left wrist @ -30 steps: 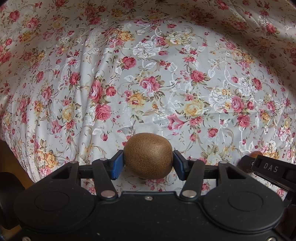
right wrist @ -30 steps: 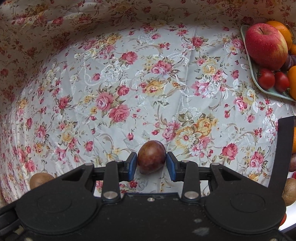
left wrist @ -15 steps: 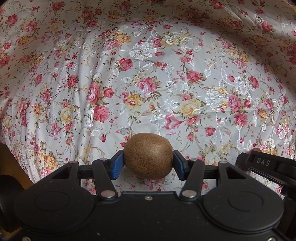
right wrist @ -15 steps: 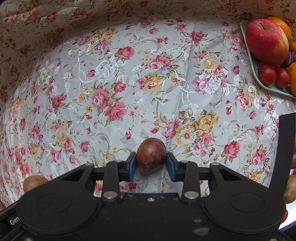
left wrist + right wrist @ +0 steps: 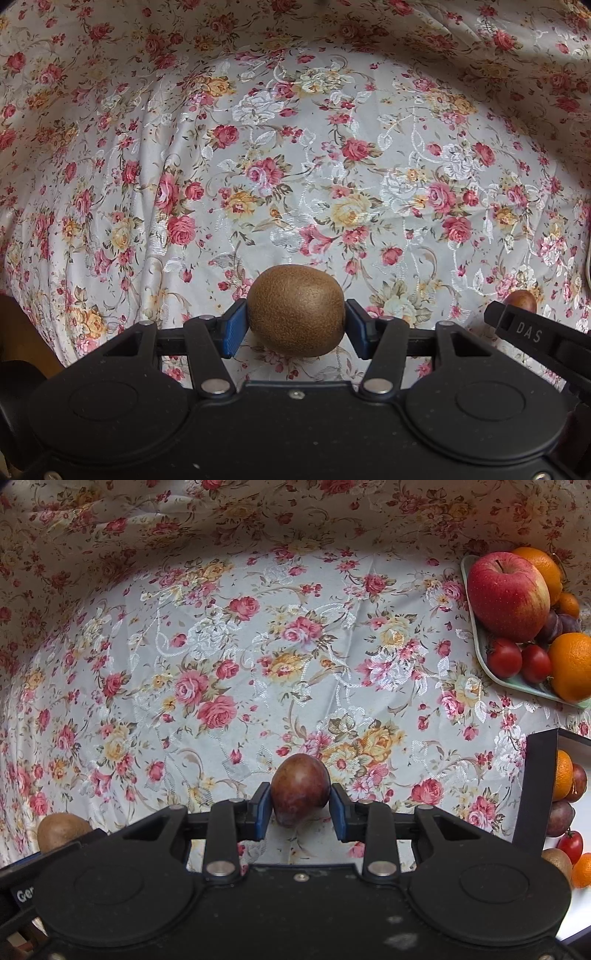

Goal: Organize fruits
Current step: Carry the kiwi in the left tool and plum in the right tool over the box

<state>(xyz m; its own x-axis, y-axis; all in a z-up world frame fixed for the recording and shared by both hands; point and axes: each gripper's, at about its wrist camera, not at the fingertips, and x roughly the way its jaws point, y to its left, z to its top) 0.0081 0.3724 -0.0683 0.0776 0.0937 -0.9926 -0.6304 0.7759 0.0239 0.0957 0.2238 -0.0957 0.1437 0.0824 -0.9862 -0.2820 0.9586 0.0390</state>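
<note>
My left gripper (image 5: 295, 325) is shut on a brown kiwi (image 5: 297, 310), held above the floral tablecloth (image 5: 295, 166). My right gripper (image 5: 300, 805) is shut on a dark red plum (image 5: 300, 790), also above the cloth. In the right wrist view the kiwi (image 5: 62, 829) shows at the lower left, beside the left gripper's body. In the left wrist view the plum (image 5: 521, 298) peeks over the right gripper's body at the right edge.
A pale green tray (image 5: 480, 657) at the upper right holds a red apple (image 5: 508, 594), oranges, tomatoes and plums. A black-walled box (image 5: 535, 790) at the right edge holds an orange, plums, a tomato and a kiwi.
Both grippers have moved slightly over the cloth, each still holding its fruit. The tray has drifted lower in the right wrist view.
</note>
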